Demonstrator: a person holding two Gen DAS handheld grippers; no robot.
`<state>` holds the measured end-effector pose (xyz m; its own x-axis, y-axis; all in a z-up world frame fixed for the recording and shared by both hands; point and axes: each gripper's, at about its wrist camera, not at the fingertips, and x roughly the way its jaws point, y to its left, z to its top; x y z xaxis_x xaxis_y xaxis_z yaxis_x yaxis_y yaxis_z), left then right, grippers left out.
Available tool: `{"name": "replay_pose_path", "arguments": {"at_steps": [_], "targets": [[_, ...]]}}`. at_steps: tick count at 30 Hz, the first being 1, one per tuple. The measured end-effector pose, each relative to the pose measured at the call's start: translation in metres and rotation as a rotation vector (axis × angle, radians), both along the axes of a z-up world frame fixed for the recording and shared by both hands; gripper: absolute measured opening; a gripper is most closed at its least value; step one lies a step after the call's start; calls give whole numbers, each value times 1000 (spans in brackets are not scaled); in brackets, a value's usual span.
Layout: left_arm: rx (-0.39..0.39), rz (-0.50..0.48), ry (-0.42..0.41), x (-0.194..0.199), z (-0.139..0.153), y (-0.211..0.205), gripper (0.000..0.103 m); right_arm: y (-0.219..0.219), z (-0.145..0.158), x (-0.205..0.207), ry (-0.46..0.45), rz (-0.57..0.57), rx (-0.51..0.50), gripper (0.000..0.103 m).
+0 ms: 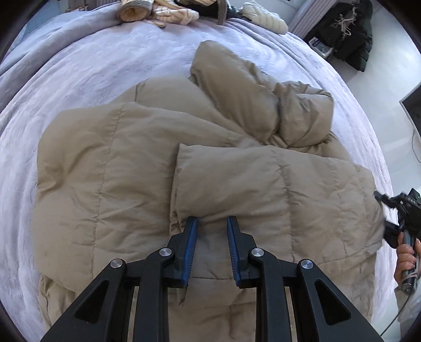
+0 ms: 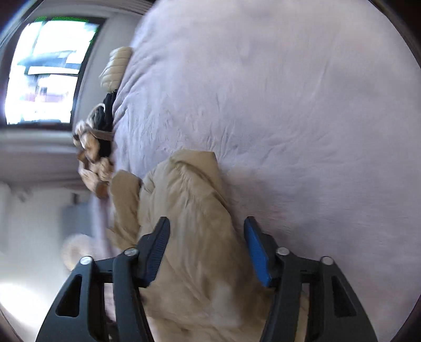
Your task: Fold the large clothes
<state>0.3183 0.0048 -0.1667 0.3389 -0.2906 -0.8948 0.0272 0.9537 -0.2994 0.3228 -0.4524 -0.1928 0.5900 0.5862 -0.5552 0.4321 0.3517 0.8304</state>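
Jaws of the left gripper [image 1: 211,223] stand narrowly apart above the tan puffer jacket [image 1: 147,168], gripping nothing that I can see; their tips sit at the edge of a sleeve [image 1: 236,176] folded across the body. Jaws of the right gripper [image 2: 206,229] stand wider, with a bunched part of the jacket between them, though the blur hides whether the pads press on it.

Lying on the lilac bed [image 1: 86,68], the jacket takes up the near half, well apart from the pile of other clothes [image 1: 158,10] at the far edge. Its long axis appears to run left to right in the left wrist view, with the crumpled hood or collar end [image 1: 302,115] towards the upper right.

Puffy filling is the risk: a released fold will probably spring back open. Slippery fabric could also slide towards the bed's edge if it is pulled from one side only.
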Motion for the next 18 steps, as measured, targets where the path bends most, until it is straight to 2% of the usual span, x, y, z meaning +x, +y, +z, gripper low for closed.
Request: {"name": "replay_pose_path", "arguments": {"at_steps": [1, 2, 4, 7, 13, 18], "targets": [[2, 6, 4, 2, -2, 2, 25, 4, -4, 10, -16, 26, 42, 19], [4, 6, 6, 3, -4, 2, 25, 7, -2, 16, -30, 46, 31, 18], [7, 2, 8, 5, -8, 3, 25, 18, 13, 24, -71, 112, -103, 15], [13, -10, 1, 9, -15, -4, 25, 26, 11, 30, -46, 163, -256, 15], [56, -36, -16, 16, -24, -18, 25, 26, -12, 33, -13, 174, -384, 15], [49, -29, -6, 9, -16, -14, 25, 32, 7, 24, -8, 186, -511, 16]]}}
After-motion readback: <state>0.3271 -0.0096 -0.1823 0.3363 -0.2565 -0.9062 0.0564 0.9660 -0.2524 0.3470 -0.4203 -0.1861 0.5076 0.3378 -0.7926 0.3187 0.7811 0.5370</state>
